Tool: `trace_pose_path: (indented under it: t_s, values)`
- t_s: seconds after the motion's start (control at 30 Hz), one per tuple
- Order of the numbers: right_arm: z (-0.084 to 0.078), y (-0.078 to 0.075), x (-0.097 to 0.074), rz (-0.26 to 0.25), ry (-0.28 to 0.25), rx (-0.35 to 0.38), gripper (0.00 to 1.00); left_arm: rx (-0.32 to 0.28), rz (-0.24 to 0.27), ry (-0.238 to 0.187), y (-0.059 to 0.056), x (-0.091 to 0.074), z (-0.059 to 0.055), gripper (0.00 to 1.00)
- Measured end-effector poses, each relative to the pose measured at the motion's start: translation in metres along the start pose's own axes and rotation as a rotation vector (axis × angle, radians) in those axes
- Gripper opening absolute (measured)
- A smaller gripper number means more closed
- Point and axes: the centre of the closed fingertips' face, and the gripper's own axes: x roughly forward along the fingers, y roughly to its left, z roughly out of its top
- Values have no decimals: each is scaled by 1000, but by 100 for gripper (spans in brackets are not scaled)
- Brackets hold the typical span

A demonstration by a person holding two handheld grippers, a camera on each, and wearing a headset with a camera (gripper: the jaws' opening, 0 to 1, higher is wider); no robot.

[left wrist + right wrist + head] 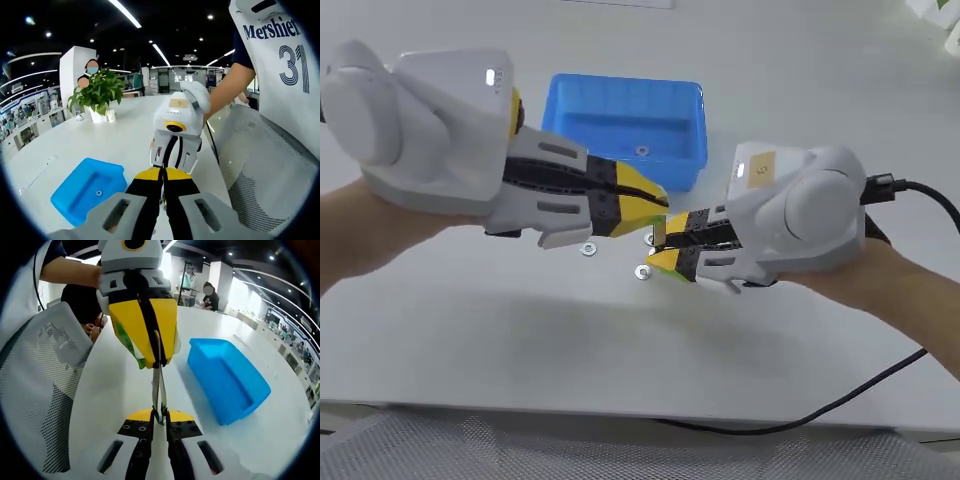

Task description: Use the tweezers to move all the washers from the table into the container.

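The left gripper (658,200) is seen with its yellow-tipped black jaws pressed shut on one end of the tweezers (159,382), a thin, straight pair of bare metal blades. The other end is pinched in the right gripper (160,417), whose yellow-and-black jaws are likewise closed to a narrow slit. The two grippers are pointed at each other, tip nearly to tip, with the tweezers bridging the short gap. Both bodies are made of smooth white plastic with rounded housings.

On the matte white desk (520,340), just under the meeting tips, a flat metal ring, the first washer (587,249), is found below the left gripper's jaws, and a second washer (642,271) lies just beside the right gripper's tips. Neither is touched by the tweezers.

Behind the tips, towards the desk's far edge, the container (625,120) is set: a shallow rectangular tray of glossy blue plastic. A third washer (641,151) rests on its floor. A black cable (840,400) trails across the desk's near right corner.
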Motion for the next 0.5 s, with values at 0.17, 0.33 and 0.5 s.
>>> trace_pose_path:
  t_s: [0.17,0.33,0.5]
  values:
    - [0,-1,0,-7,0,-4,10,10,-8,13,0,-1,-1,4]
    - [4,-3,-2,-15,-11,1,10,16,-6,11,3,-4,1,4]
    - [10,-4,-6,-21,-14,-10,9,28,-7,8,4,-7,7,4]
